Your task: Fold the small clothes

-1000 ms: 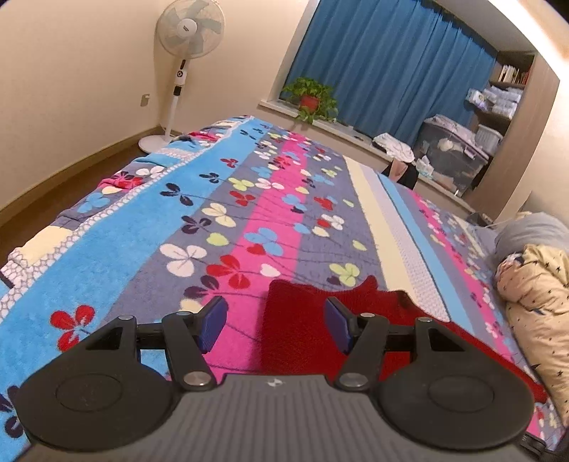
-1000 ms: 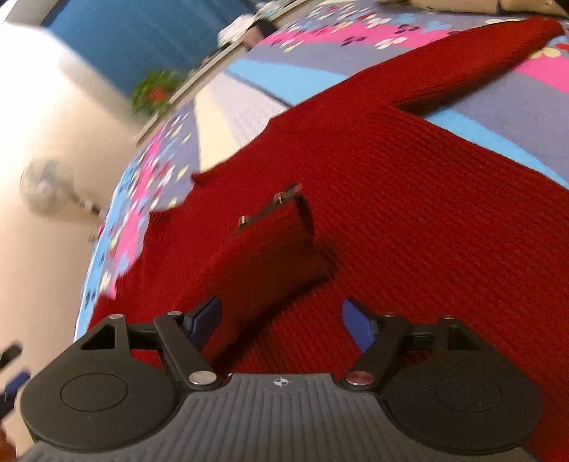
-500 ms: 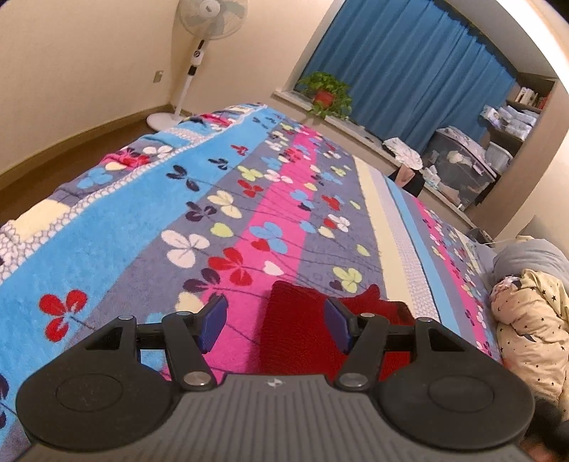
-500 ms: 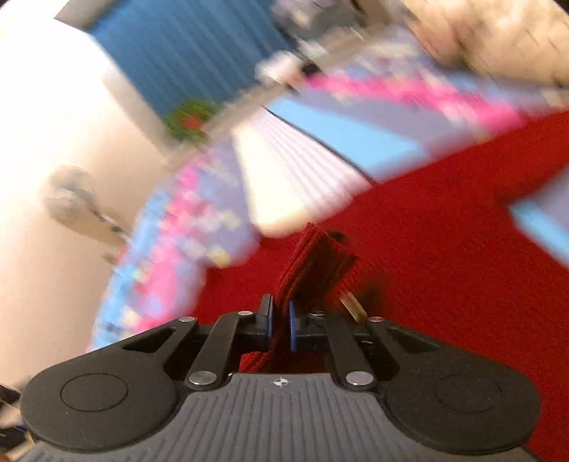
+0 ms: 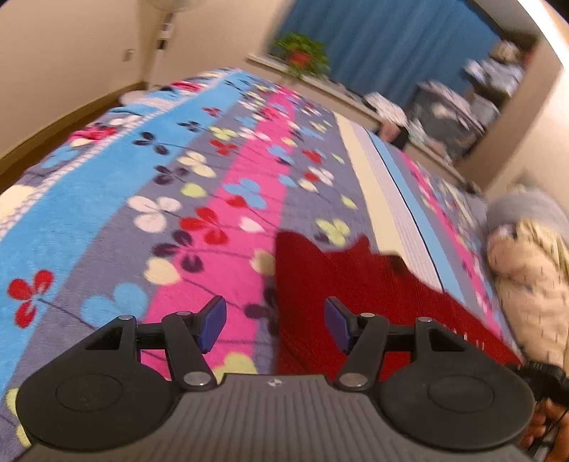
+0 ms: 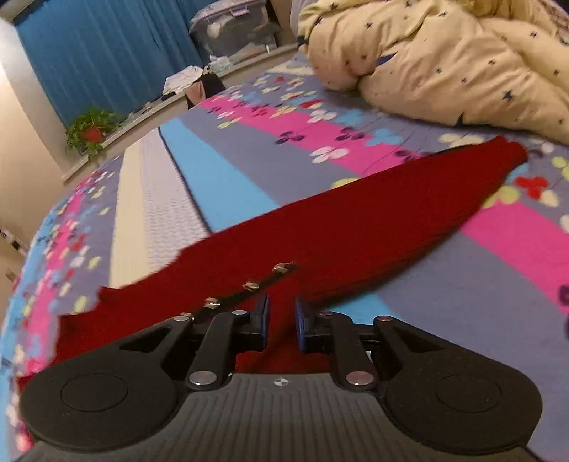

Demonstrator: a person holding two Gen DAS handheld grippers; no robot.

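A dark red knit cardigan (image 6: 355,231) lies spread on the flowered bedspread (image 6: 231,177), one sleeve (image 6: 490,160) reaching toward the duvet. Its buttoned edge (image 6: 250,285) runs just ahead of my right gripper (image 6: 281,320). That gripper's jaws are narrow and opening; red knit shows in the gap, and the pads do not visibly press on it. My left gripper (image 5: 272,323) stands open low over the bedspread (image 5: 142,177), with the cardigan's (image 5: 338,277) left edge between and ahead of its fingers, untouched.
A cream star-patterned duvet (image 6: 444,53) is heaped at the right of the bed, also in the left wrist view (image 5: 526,270). Beyond the bed are a potted plant (image 6: 90,129), blue curtains (image 6: 89,53) and storage boxes (image 6: 231,28). A hand (image 5: 547,423) shows at the lower right.
My right gripper shut on a fold of the red knit, swung right and up, and its jaws have parted a little. The left gripper sank toward the bedspread and stayed open.
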